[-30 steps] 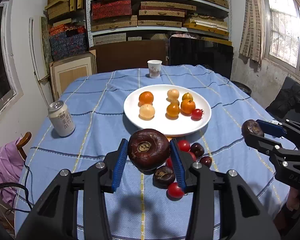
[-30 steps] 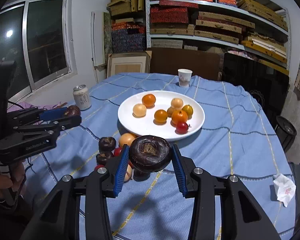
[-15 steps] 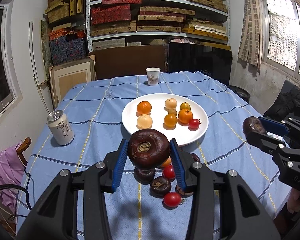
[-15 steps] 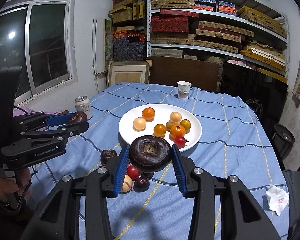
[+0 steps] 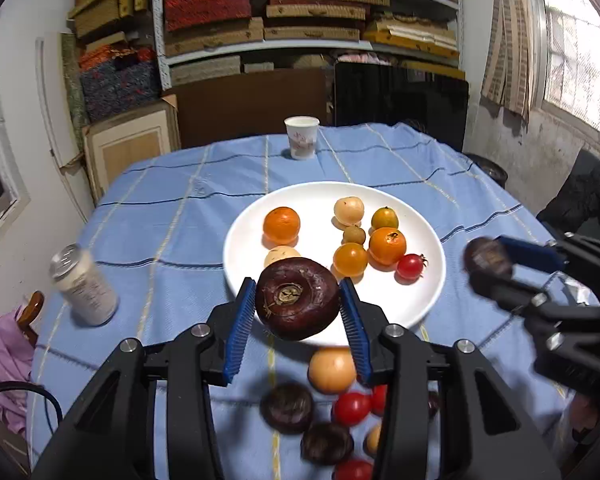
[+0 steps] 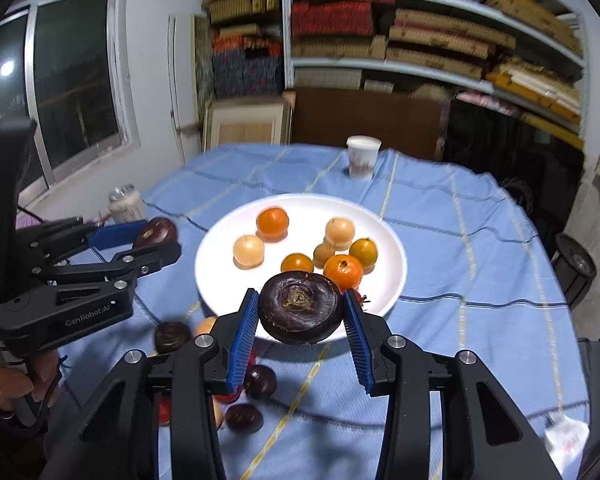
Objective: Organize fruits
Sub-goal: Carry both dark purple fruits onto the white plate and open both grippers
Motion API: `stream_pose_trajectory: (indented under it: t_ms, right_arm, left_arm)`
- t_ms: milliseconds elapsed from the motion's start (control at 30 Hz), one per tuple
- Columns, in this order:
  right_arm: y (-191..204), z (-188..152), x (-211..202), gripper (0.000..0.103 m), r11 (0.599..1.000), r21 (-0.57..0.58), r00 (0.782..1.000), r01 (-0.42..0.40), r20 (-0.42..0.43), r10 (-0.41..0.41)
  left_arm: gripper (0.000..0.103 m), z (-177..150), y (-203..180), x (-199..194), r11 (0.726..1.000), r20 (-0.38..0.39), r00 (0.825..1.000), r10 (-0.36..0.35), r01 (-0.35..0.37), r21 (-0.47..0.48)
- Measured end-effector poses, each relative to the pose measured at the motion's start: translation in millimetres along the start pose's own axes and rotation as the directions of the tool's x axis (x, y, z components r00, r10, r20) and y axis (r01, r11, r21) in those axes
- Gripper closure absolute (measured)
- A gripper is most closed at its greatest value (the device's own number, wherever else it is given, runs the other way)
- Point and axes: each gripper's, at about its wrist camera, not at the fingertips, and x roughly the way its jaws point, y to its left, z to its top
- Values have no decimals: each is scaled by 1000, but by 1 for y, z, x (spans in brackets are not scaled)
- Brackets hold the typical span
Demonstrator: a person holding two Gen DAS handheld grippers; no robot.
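Observation:
A white plate [image 5: 324,200] [image 6: 384,240] on the blue cloth holds orange, pale and yellow fruits and one red tomato [image 5: 411,266]. My left gripper [image 5: 298,314] is shut on a dark purple round fruit [image 5: 297,298], held over the plate's near rim. My right gripper [image 6: 300,322] is shut on a second dark purple fruit [image 6: 300,307], also at the near rim. Each gripper shows in the other's view with its fruit: the right gripper [image 5: 490,266] at the right, the left gripper [image 6: 156,240] at the left. Loose dark fruits, tomatoes and a pale fruit [image 5: 332,370] lie on the cloth below.
A drink can [image 5: 84,286] stands at the table's left and a paper cup [image 5: 302,136] at the far edge. Shelves of boxes fill the back wall. A crumpled tissue [image 6: 566,438] lies at the near right. A person's hand [image 6: 8,380] holds the left gripper's handle.
Both grippers have moved forward toward the plate with their dark fruits still held; the loose fruits on the cloth now lie below and behind the fingers.

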Motion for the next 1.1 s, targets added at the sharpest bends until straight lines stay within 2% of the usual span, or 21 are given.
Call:
stream_pose_trajectory:
  t_ms: [233, 300, 333, 367, 433, 600, 667, 733, 833, 933, 1100]
  right_arm:
    - [-8, 6, 69, 60, 1000, -23, 995, 5, -98, -7]
    - [-9, 6, 81, 59, 999, -35, 993, -3, -115, -1]
    - [-8, 5, 84, 58, 999, -38, 993, -7, -117, 3]
    - [-8, 4, 85, 50, 999, -44, 994, -5, -111, 0]
    - [-7, 3, 82, 47, 999, -50, 997, 16, -80, -20]
    - [-12, 4, 60, 47, 999, -29, 999, 31, -41, -32]
    - [-12, -2, 42, 47, 1000, -16, 999, 12, -42, -13]
    - [-2, -17, 25, 47, 1000, -27, 998, -15, -65, 13]
    - [22, -47, 6, 47, 995, -53, 991, -87, -109, 81]
    - [50, -71, -6, 47, 988, -93, 985, -126, -129, 113]
    - [72, -85, 3, 54, 987, -91, 981, -132, -155, 116]
  left_arm:
    - [61, 8, 6, 81, 1000, -117, 993, 7, -8, -8]
    - [59, 7, 9, 94, 1000, -139, 990, 0, -2, -15]
    - [48, 7, 10, 97, 1000, -142, 990, -1, -1, -15]
    - [33, 7, 11, 98, 1000, -137, 991, 2, -4, -15]
    - [24, 8, 15, 93, 1000, -111, 994, 9, -12, -27]
    - [21, 8, 38, 57, 994, -50, 999, 0, -6, -114]
    - [13, -1, 48, 35, 991, -22, 1000, 1, -4, -137]
    - [11, -13, 52, 16, 990, -7, 1000, 9, -10, -142]
    - [10, -40, 52, -3, 991, -25, 1000, -6, 3, -137]
    - [10, -65, 48, -11, 993, -65, 998, -14, 7, -119]
    - [10, -99, 47, -21, 993, -90, 996, -6, -5, -114]
